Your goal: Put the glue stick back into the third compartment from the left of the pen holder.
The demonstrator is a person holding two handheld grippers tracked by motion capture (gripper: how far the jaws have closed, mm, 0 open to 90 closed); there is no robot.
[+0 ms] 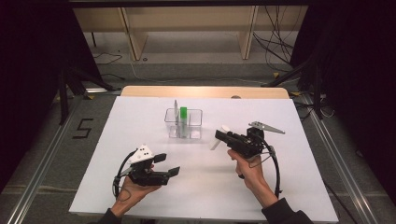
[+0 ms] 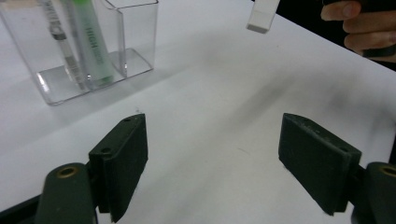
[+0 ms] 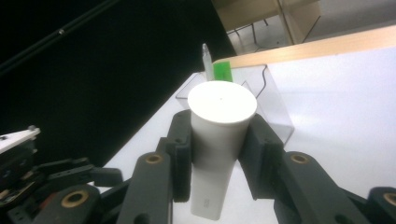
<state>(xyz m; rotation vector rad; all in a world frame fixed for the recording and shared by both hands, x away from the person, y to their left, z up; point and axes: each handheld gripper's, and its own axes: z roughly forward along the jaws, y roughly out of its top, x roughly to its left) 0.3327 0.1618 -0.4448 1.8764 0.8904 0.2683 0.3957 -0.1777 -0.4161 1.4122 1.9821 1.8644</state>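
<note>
Your left gripper sits nearest at seven o'clock, jaws wide and empty. In its view, the clear holder stands at eleven o'clock. Your right gripper clamps a white tube; next, stand it in the holder's free compartment.

A white tube, seemingly capped, sits tilted and clamped above the table near the clear organizer.

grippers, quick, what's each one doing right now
Left gripper: open, nothing between its jaws.
Right gripper: closed on the white tube, held above the table.
</note>
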